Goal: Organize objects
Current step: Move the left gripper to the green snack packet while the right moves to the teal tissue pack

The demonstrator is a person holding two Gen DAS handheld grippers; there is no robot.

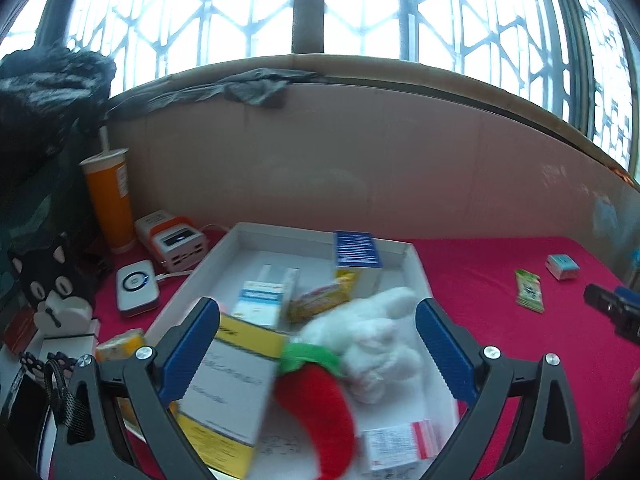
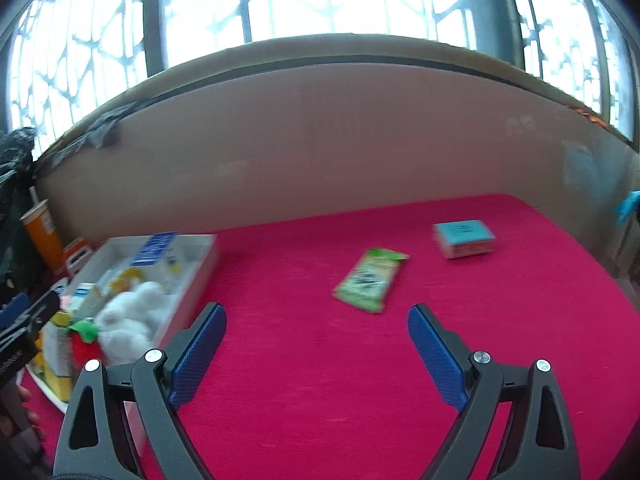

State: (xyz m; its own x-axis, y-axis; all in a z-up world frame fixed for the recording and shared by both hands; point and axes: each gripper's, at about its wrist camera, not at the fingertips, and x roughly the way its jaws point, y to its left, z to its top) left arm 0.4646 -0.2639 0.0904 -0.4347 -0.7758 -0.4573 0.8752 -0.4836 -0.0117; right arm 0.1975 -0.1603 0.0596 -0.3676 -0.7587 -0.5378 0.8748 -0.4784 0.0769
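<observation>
A white tray [image 1: 416, 264] on the red cloth holds a white plush [image 1: 376, 332], a red chili plush [image 1: 320, 408], a yellow-and-white box [image 1: 232, 384], a blue box [image 1: 356, 252] and other packets. My left gripper [image 1: 318, 340] is open above the tray, empty. My right gripper [image 2: 316, 344] is open and empty above bare red cloth. A green snack packet [image 2: 370, 280] lies just beyond it, a light-blue box [image 2: 464, 238] farther right. The tray shows at left in the right wrist view [image 2: 192, 276]. Both loose items show in the left wrist view: packet [image 1: 530, 290], box [image 1: 562, 266].
Left of the tray stand an orange cup with a straw [image 1: 110, 200], a white-orange power bank [image 1: 176, 242], a small white device [image 1: 136, 286] and a black cat figure [image 1: 52, 280]. A pink wall [image 2: 320, 140] under a window borders the back.
</observation>
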